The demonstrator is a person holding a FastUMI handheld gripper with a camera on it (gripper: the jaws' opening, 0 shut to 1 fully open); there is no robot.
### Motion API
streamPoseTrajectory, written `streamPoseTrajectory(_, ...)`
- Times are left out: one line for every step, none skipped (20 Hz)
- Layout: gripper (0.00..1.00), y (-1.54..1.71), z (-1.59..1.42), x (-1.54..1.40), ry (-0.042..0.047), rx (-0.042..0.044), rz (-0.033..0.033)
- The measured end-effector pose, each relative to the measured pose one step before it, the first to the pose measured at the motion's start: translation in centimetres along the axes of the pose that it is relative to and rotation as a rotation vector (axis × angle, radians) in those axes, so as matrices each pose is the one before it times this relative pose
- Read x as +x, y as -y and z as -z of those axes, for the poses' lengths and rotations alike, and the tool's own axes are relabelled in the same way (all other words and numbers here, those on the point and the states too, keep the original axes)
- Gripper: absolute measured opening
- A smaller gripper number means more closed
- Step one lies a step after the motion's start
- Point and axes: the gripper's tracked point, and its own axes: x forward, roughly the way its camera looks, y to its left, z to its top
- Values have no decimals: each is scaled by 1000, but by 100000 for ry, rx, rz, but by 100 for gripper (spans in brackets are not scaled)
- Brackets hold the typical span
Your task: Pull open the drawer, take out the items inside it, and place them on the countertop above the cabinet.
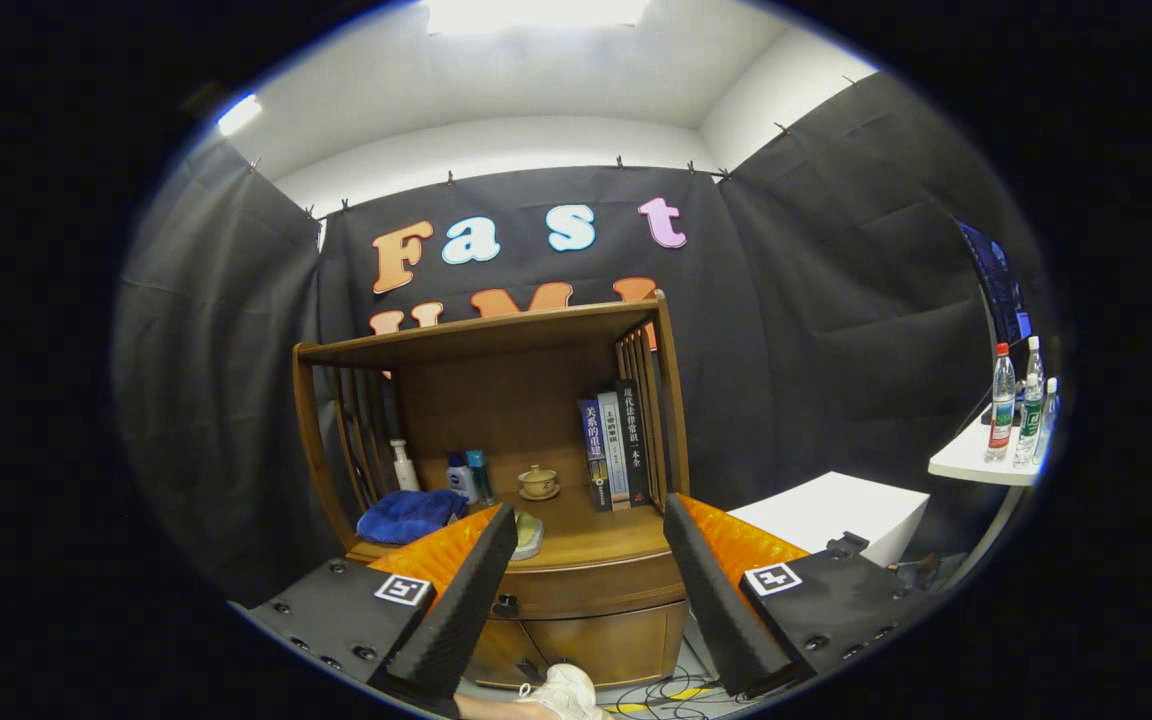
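I hold the gripper [586,580] with jaws wide open, empty. The closed drawer [591,590] sits between them, under the tabletop [596,535].

Black cloth [816,330] drapes the booth's walls beneath a white ceiling [556,75] with a bright light panel [536,12]. A white table [976,462] stands at the side, a white box [836,512] beside it; cables [656,695] cross the floor.

books [614,450] right of cup [538,481] on countertop [596,540]
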Motion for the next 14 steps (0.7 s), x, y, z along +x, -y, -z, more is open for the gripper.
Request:
streamPoseTrajectory(98,81,18,26,-38,243,74)
streamPoseTrajectory(98,51,-57,-40,53,256,72)
streamPoseTrajectory(98,43,-59,-6,74,173,114)
streamPoseTrajectory(98,141,-11,-82,117,53,155)
streamPoseTrajectory(98,134,-36,63,141,-7,273)
streamPoseTrajectory(98,62,-39,-51,74,3,148)
streamPoseTrajectory(98,14,53,15,-40,10,37)
streamPoseTrajectory(98,43,-16,-21,-18,86,19)
streamPoseTrajectory(98,63,-5,10,34,89,30)
streamPoseTrajectory(98,38,-31,-44,63,26,6)
streamPoseTrajectory(98,-22,-40,-16,60,-67,-39)
streamPoseTrajectory(98,-20,-78,3,65,-135,-69)
streamPoseTrajectory(98,-59,-30,0,51,-190,-75)
streamPoseTrajectory(98,-68,54,-23,76,-227,-193)
